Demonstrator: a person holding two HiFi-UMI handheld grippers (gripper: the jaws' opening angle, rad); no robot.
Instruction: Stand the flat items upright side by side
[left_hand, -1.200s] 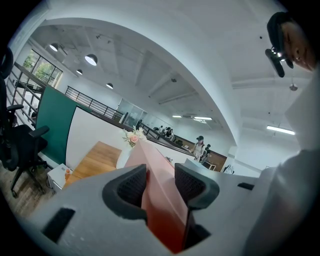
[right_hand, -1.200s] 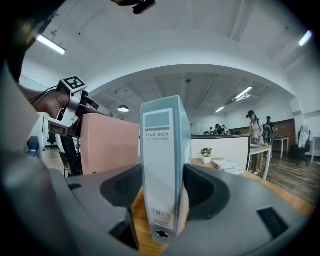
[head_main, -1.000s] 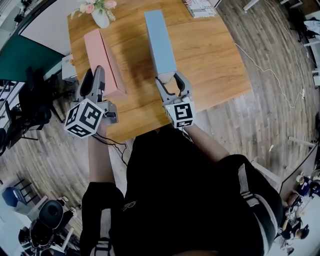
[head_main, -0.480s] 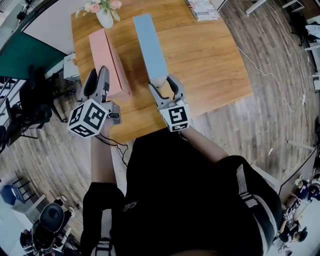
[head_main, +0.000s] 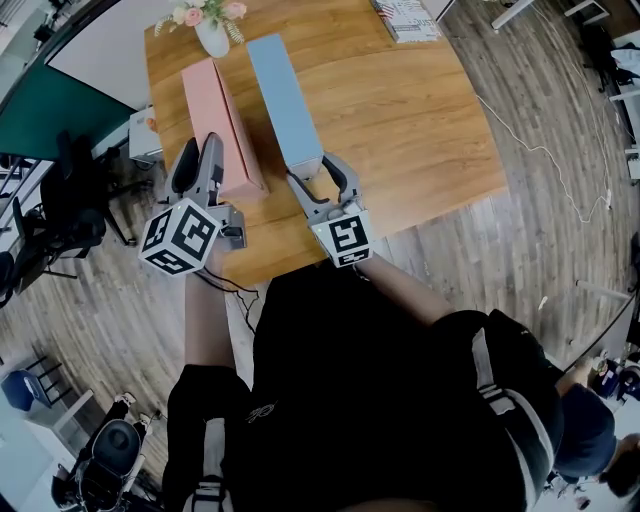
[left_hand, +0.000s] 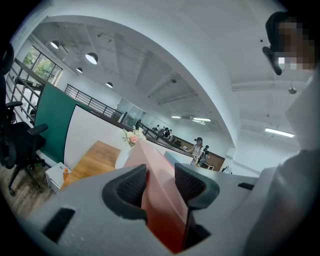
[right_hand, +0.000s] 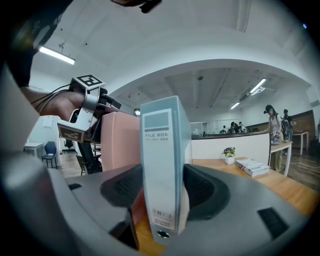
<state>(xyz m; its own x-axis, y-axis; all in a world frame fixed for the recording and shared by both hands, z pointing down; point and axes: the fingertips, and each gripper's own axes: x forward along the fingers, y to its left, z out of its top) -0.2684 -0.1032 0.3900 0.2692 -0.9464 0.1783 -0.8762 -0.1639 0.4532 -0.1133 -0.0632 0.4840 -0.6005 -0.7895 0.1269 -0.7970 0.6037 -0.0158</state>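
While both stand upright near the left edge of the tabletop (head_main: 400, 110), the left gripper (left_hand: 160, 181) pinches the pink file box (left_hand: 156, 200) and the right gripper (right_hand: 161, 189) clamps the blue file box (right_hand: 161, 165) just beside it, seemingly not touching.

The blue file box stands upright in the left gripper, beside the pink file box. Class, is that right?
No: the blue file box stands upright in the right gripper, beside the pink file box; the right gripper view shows it.
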